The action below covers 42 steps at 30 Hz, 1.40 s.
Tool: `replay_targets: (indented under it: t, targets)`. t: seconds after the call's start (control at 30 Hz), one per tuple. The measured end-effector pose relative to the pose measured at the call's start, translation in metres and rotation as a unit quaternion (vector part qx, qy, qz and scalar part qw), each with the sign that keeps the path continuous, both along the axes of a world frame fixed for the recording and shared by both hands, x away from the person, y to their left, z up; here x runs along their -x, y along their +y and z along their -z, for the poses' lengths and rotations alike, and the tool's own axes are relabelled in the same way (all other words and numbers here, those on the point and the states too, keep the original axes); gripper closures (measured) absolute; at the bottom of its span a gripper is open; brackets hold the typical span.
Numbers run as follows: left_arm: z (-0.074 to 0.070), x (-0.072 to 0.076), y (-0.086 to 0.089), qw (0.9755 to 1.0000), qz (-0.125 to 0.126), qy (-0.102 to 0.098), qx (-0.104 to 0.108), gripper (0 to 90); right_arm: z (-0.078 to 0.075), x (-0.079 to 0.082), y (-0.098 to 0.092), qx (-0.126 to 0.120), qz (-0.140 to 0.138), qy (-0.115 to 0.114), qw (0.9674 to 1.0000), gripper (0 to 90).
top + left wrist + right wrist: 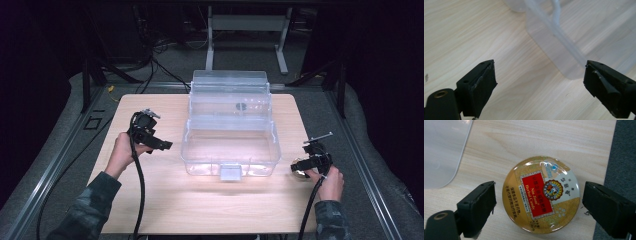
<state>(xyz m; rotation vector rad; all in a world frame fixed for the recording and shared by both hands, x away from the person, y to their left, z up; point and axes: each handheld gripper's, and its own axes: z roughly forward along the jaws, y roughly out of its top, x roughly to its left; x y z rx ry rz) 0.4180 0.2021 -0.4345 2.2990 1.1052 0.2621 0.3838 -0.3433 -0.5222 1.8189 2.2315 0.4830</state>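
Observation:
A clear plastic box (186,150) stands in the middle of the wooden table (200,200), its lid (230,87) tipped back and open. My left gripper (162,145) hovers just left of the box, open, with nothing between its jaws; in the left gripper view (540,77) the box's rounded corner (564,62) lies ahead over bare wood. My right gripper (300,166) is at the table's right edge, open. Its jaws (539,200) stand on either side of a round gold candy tin (534,182) with a red label, with a gap on each side.
The tin (298,171) lies close to the table's right edge, with grey floor mat (624,150) beyond it. A small latch (230,172) juts from the box's front wall. Dark frames and cables stand behind the table.

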Motion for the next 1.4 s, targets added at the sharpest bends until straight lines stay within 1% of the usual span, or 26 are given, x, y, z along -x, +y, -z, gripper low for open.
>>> replay_targets:
  t: [0.03, 0.1, 0.2, 0.23, 0.27, 0.4, 0.43, 0.47, 0.53, 0.63, 0.7, 0.73, 0.77, 0.87, 0.9, 0.93, 0.97, 1.03, 1.1, 1.13, 1.17, 1.23, 1.3, 1.33, 1.37, 1.4]
  targets:
    - [0.003, 0.001, 0.005, 1.0, -0.003, 0.0, -0.003, 9.6, 0.001, -0.001, 0.0, -0.005, -0.002, 0.007, 1.0, 10.9]
    - [0.009, 0.002, 0.014, 0.9999, -0.009, 0.005, -0.005, 6.4, 0.002, -0.002, 0.0, -0.005, -0.003, 0.014, 0.9999, 11.1]
    - [0.016, 0.005, 0.023, 0.9998, -0.012, 0.009, -0.01, 2.3, 0.004, -0.003, 0.002, -0.01, -0.002, 0.019, 0.9998, 11.7]
    - [0.016, 0.005, 0.023, 0.9998, -0.012, 0.009, -0.01, 1.7, 0.004, -0.003, 0.002, -0.01, -0.002, 0.019, 0.9998, 11.7]
    - [0.019, 0.006, 0.029, 0.9998, -0.017, 0.01, -0.008, 0.5, 0.005, -0.004, 0.003, -0.003, 0.0, 0.021, 0.9998, 12.1]
    - [0.025, 0.009, 0.039, 0.9997, -0.022, 0.009, -0.006, 0.2, 0.007, -0.006, 0.003, 0.002, 0.002, 0.024, 0.9997, 13.7]
    - [0.025, 0.009, 0.039, 0.9997, -0.022, 0.009, -0.006, 0.2, 0.007, -0.006, 0.003, 0.002, 0.002, 0.024, 0.9997, 13.7]
    - [0.027, 0.011, 0.044, 0.9996, -0.026, 0.01, -0.001, 0.2, 0.008, -0.006, 0.004, 0.005, 0.007, 0.029, 0.9995, 15.1]
    - [0.029, 0.012, 0.047, 0.9997, -0.024, 0.01, -0.003, 0.2, 0.009, -0.007, 0.004, 0.003, 0.007, 0.034, 0.9994, 16.2]
    - [0.032, 0.012, 0.051, 0.9996, -0.026, 0.012, -0.007, 0.1, 0.01, -0.007, 0.003, 0.009, 0.009, 0.037, 0.9993, 19.0]
    - [0.033, 0.013, 0.053, 0.9994, -0.034, 0.011, -0.003, 0.1, 0.011, -0.007, 0.003, 0.005, 0.01, 0.032, 0.9994, 19.4]
    - [0.033, 0.013, 0.055, 0.9993, -0.035, 0.011, -0.003, 0.1, 0.011, -0.006, 0.003, 0.012, 0.006, 0.032, 0.9994, 19.5]
    - [0.034, 0.014, 0.055, 0.9992, -0.039, 0.011, -0.003, 0.1, 0.011, -0.005, 0.004, 0.012, 0.006, 0.03, 0.9994, 19.6]
    - [0.034, 0.016, 0.057, 0.9992, -0.039, 0.01, -0.003, 0.1, 0.012, -0.004, 0.003, 0.011, 0.002, 0.021, 0.9997, 19.8]
    - [0.034, 0.016, 0.058, 0.9992, -0.038, 0.009, -0.003, 0.1, 0.011, -0.004, 0.002, 0.014, 0.001, 0.026, 0.9996, 19.8]
    - [0.034, 0.016, 0.058, 0.9993, -0.037, 0.009, -0.003, 0.1, 0.011, -0.003, 0.002, 0.015, 0.001, 0.021, 0.9997, 19.8]
    - [0.034, 0.016, 0.059, 0.9993, -0.036, 0.009, -0.002, 0.1, 0.011, -0.003, 0.002, 0.017, 0.0, 0.024, 0.9996, 19.9]
    - [0.034, 0.016, 0.059, 0.9994, -0.034, 0.009, -0.002, 0.1, 0.009, -0.002, 0.002, 0.019, -0.001, 0.027, 0.9995, 19.9]
    - [0.035, 0.016, 0.06, 0.9993, -0.036, 0.01, -0.003, 0.1, 0.006, -0.001, 0.002, 0.015, -0.005, 0.026, 0.9995, 19.9]
    - [0.036, 0.016, 0.06, 0.9992, -0.038, 0.012, -0.002, 0.0, 0.004, 0.0, 0.003, 0.021, -0.006, 0.028, 0.9994, 19.9]
    - [0.037, 0.016, 0.061, 0.9992, -0.039, 0.011, -0.001, 0.0, 0.003, 0.0, 0.003, 0.021, -0.006, 0.023, 0.9995, 19.9]
    - [0.037, 0.016, 0.061, 0.9992, -0.038, 0.011, -0.002, 0.0, -0.001, 0.001, 0.004, 0.015, -0.009, 0.023, 0.9996, 19.9]
    - [0.037, 0.016, 0.062, 0.9991, -0.041, 0.01, -0.001, 0.0, -0.005, 0.002, 0.006, 0.02, -0.015, 0.025, 0.9994, 19.9]
    - [0.037, 0.017, 0.062, 0.9991, -0.041, 0.011, 0.0, 0.0, -0.008, 0.003, 0.007, 0.027, -0.014, 0.025, 0.9992, 19.8]
    - [0.037, 0.017, 0.062, 0.9991, -0.041, 0.011, 0.0, 0.0, -0.008, 0.003, 0.007, 0.027, -0.014, 0.025, 0.9992, 19.8]
    - [0.037, 0.017, 0.063, 0.9992, -0.038, 0.01, -0.002, 0.0, -0.012, 0.004, 0.008, 0.023, -0.018, 0.021, 0.9993, 19.8]
